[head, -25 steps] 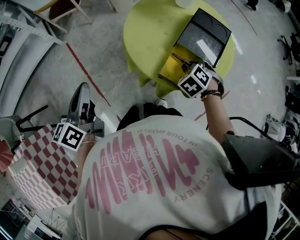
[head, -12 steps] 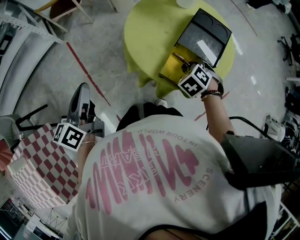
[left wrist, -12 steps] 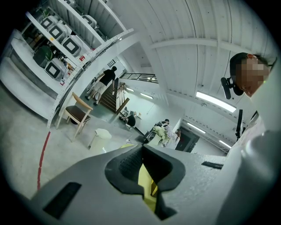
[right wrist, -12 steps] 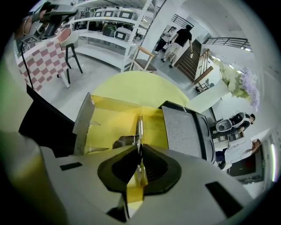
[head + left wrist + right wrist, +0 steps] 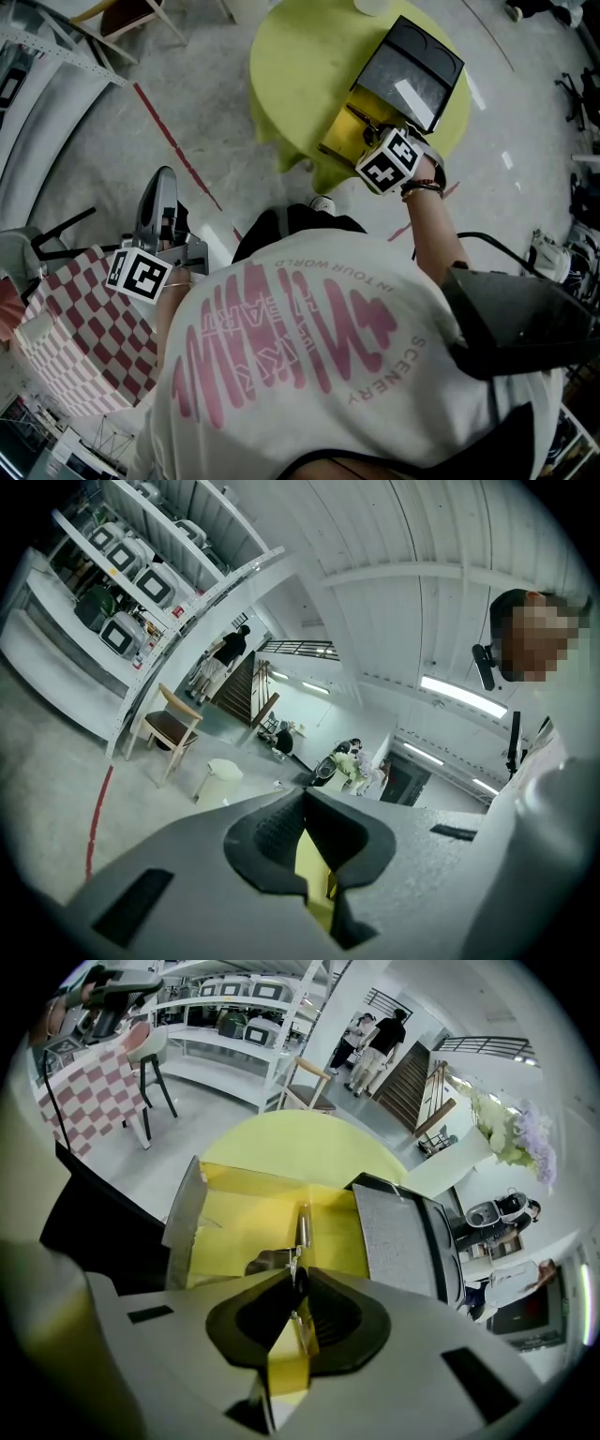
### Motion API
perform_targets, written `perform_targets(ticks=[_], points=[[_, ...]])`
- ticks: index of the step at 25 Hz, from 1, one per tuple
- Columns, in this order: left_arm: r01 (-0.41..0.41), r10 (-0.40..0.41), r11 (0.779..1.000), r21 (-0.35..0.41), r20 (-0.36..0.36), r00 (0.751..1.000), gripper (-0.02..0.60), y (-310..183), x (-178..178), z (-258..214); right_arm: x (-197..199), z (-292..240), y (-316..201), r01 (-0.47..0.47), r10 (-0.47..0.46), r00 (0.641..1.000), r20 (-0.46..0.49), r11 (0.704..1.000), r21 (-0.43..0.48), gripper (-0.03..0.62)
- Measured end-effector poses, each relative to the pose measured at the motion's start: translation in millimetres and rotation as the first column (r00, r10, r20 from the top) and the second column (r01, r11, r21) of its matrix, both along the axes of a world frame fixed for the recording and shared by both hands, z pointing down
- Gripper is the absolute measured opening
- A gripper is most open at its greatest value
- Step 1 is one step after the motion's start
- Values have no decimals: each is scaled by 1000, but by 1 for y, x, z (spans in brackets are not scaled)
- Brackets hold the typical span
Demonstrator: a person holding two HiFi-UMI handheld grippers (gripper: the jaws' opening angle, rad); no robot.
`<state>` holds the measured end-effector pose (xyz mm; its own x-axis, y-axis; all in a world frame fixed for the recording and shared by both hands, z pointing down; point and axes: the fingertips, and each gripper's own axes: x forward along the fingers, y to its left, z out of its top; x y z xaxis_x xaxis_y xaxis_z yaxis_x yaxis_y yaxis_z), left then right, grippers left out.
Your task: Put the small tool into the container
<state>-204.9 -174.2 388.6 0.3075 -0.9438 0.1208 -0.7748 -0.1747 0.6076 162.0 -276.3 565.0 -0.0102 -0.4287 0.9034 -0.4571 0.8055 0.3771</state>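
One risk: the right tongs (image 5: 293, 1277), just parting round the small tool (image 5: 302, 1225), could snag it leaving the container (image 5: 184, 1218). Empty, the left tongs (image 5: 302, 801) sit together.

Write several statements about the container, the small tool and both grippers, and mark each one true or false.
1. The container has its lid open. True.
2. The container stands on a checkered cloth. False: it stands on the round yellow-green table; the checkered cloth is off to the side, by the left gripper.
3. The small tool lies on the floor. False: it is inside the container at the tips of the right gripper, whose jaws have just been opening with the tool's near end between them.
4. The left gripper is away from the table. True.
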Motion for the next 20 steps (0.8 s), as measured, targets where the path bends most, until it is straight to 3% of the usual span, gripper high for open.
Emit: perform_targets(ticks=[20], points=[[-5,5,1000,4,-17,1000,8,15,-12,-4,-4,5,13,-8,8,1000,-7,1000,-12,61]])
